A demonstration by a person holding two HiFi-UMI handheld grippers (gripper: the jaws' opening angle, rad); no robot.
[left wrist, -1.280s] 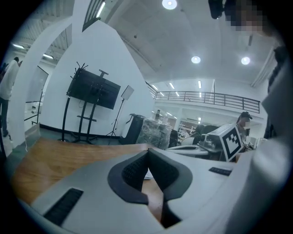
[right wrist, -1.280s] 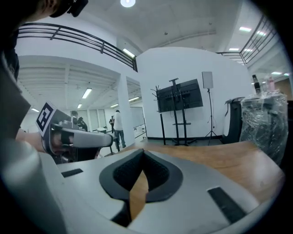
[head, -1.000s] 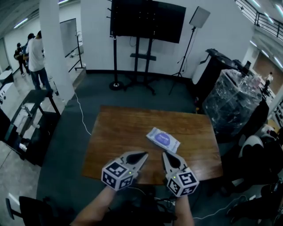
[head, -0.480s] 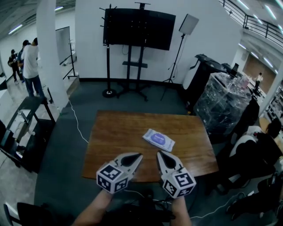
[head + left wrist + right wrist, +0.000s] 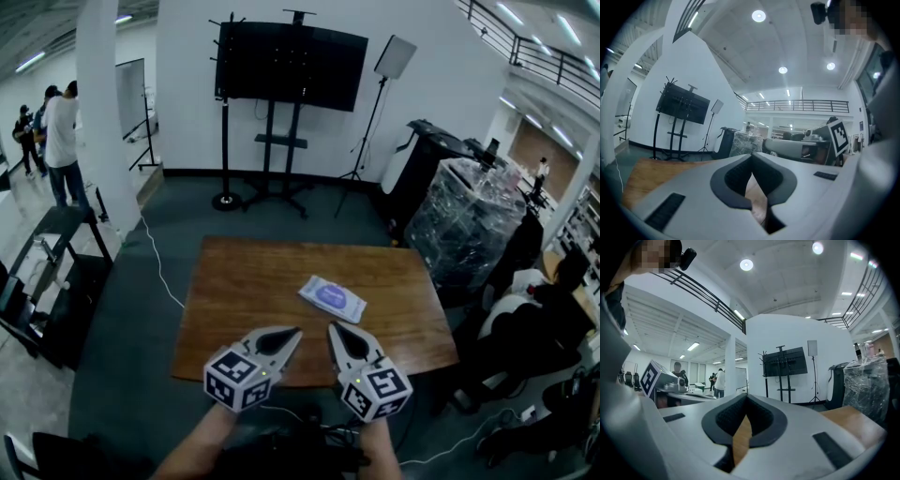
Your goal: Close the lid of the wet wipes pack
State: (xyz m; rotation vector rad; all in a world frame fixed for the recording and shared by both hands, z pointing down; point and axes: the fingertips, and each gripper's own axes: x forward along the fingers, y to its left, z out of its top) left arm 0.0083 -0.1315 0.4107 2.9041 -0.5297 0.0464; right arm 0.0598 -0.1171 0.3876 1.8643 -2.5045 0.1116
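The left tongs [image 5: 296, 331] hovered over the counter's [image 5: 234, 281] near edge, tips pressed together on nothing. The right tongs [image 5: 330, 327] beside them were the same. The wet wipes pack [image 5: 332, 298] lay just beyond, apart from both. Its lid looked flat, perhaps shut, but was too small to settle. Only the head view showed the pack; both gripper views showed just wood.
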